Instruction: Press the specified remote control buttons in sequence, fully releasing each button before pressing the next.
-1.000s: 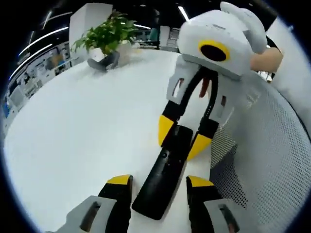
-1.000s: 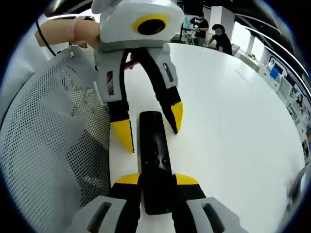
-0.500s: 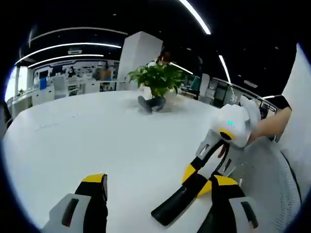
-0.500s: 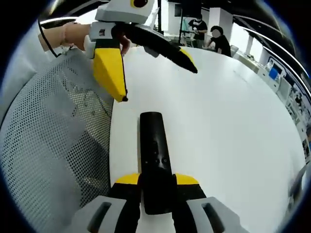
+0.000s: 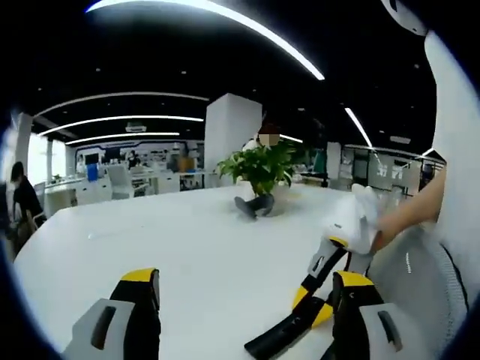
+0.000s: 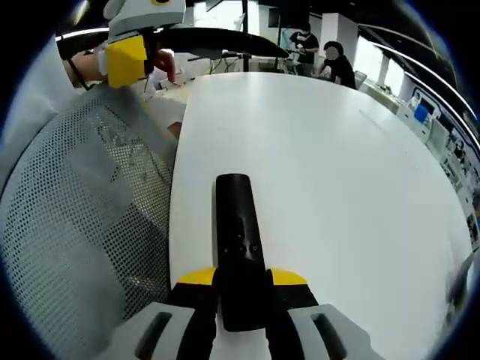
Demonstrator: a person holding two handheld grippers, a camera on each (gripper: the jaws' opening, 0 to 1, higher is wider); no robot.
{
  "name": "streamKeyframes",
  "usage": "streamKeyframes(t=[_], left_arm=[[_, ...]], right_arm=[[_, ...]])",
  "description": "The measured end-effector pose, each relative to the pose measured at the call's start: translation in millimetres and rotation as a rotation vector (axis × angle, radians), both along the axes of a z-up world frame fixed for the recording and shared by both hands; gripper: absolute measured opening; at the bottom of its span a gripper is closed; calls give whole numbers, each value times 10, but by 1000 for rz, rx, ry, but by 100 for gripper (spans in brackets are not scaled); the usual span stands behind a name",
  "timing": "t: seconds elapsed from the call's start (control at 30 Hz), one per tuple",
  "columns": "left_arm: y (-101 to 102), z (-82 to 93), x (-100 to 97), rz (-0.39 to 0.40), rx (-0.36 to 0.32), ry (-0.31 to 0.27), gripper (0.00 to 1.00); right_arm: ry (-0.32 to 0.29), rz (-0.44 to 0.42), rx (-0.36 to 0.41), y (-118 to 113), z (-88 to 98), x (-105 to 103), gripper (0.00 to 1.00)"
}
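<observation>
A broad, smooth white table [image 6: 337, 195] is seen, edged on the left by one grey mesh chair back [image 6: 82, 217]. One slim black remote control [image 6: 238, 240] lies near, pinched by the right gripper [image 6: 241, 279]. The left gripper [image 5: 244, 281] is held spread above it.

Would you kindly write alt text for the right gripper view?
The right gripper clamps a black remote control that lies lengthwise on a white table. The left gripper is raised at upper left, above a grey mesh chair back.
</observation>
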State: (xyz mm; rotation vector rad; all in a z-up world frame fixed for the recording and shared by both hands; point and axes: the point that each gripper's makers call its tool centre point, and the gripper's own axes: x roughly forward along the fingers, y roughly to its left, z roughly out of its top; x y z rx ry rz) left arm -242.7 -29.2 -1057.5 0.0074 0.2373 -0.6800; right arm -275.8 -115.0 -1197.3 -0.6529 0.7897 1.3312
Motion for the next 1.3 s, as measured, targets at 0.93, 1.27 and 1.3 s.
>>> streamKeyframes(t=[0.93,1.27,1.3], left_arm=[[217,324,-17,96,-127,-139,98],[204,309,-18,88,-143,-116,97],[207,304,-15,90,-144,-112,97]], right_arm=[[24,-8,-39,-8,10,164,20],[27,12,-62,-19,8,387,20],[27,16,-65,-20,9,416,20]])
